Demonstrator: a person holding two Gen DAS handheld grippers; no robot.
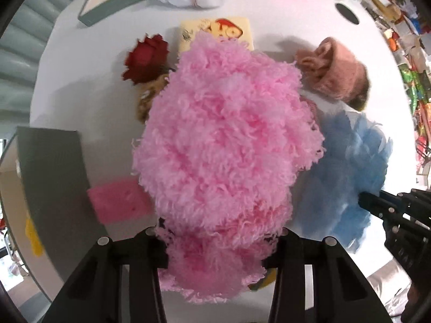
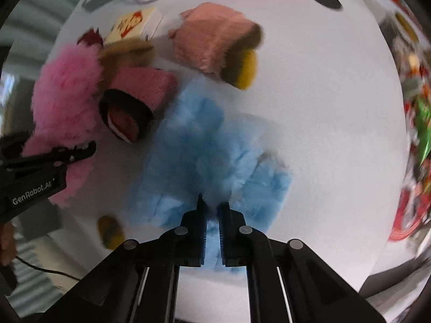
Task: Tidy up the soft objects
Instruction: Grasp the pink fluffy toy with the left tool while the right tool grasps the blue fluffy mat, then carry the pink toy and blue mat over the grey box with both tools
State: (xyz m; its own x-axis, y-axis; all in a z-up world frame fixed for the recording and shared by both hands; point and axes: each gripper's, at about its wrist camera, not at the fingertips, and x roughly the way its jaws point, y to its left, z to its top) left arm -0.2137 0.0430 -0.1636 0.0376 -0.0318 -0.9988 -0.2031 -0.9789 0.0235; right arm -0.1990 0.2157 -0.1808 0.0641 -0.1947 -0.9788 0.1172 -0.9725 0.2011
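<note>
Left hand-held gripper (image 1: pixel 215 245) pinches the pink fluffy bundle (image 1: pixel 223 140) between its fingers, and the bundle's long axis runs straight ahead from the jaws, over the white tabletop (image 1: pixel 309 24). Taking that pink bundle as the landmark: the grey box (image 1: pixel 51 177) stands to its left, with the left hand clearly the nearer one to it, so a drop there would probably call for a swing leftward. The blue fluffy bundle (image 2: pixel 210 156) lies just to the landmark's right, and the right hand-held gripper (image 2: pixel 212 215) is pressed together on its near edge, the fluff spreading forward from the jaws. Beyond and to the right of the landmark sits a peach plush piece (image 1: pixel 334 70); beyond and to the left, a dark red fabric rose (image 1: pixel 146 58). A pink sponge (image 1: pixel 118 202) rests between the landmark and the box.
</note>
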